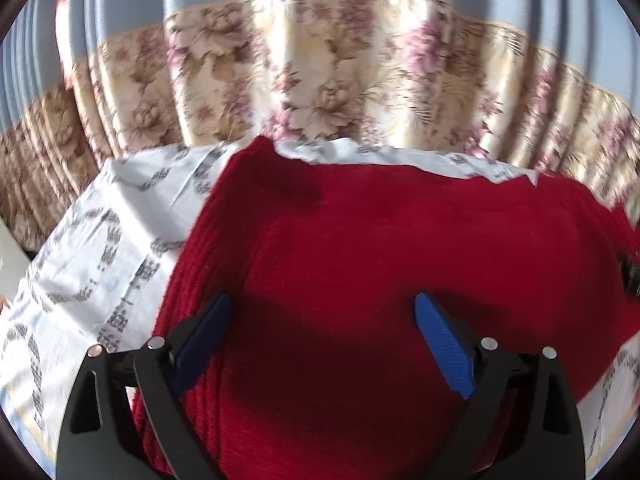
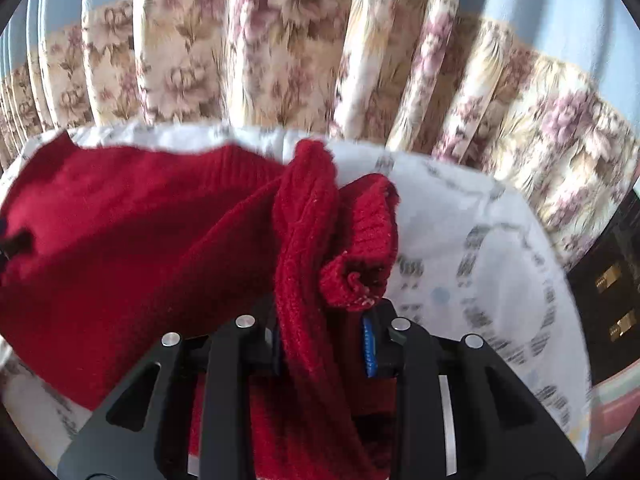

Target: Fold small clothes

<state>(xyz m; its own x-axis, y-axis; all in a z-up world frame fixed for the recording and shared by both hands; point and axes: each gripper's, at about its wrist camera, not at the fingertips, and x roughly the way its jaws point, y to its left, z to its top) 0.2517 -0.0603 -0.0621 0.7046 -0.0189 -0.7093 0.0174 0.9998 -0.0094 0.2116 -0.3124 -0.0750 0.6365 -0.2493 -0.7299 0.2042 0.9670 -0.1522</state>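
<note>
A red knit sweater (image 1: pixel 380 240) lies spread on a white printed cloth (image 1: pixel 92 264). My left gripper (image 1: pixel 324 344) hovers over the sweater's near part with its blue fingers wide apart and nothing between them. In the right wrist view my right gripper (image 2: pixel 326 340) is shut on a bunched ribbed part of the sweater (image 2: pixel 308 240), a sleeve with its cuff (image 2: pixel 360 276) folded over. The rest of the sweater (image 2: pixel 120 220) stretches to the left.
A floral curtain (image 1: pixel 320 72) hangs behind the surface, also in the right wrist view (image 2: pixel 280 48). The white printed cloth (image 2: pixel 480 264) covers the surface to the right. A dark piece of furniture (image 2: pixel 612 288) stands at the far right edge.
</note>
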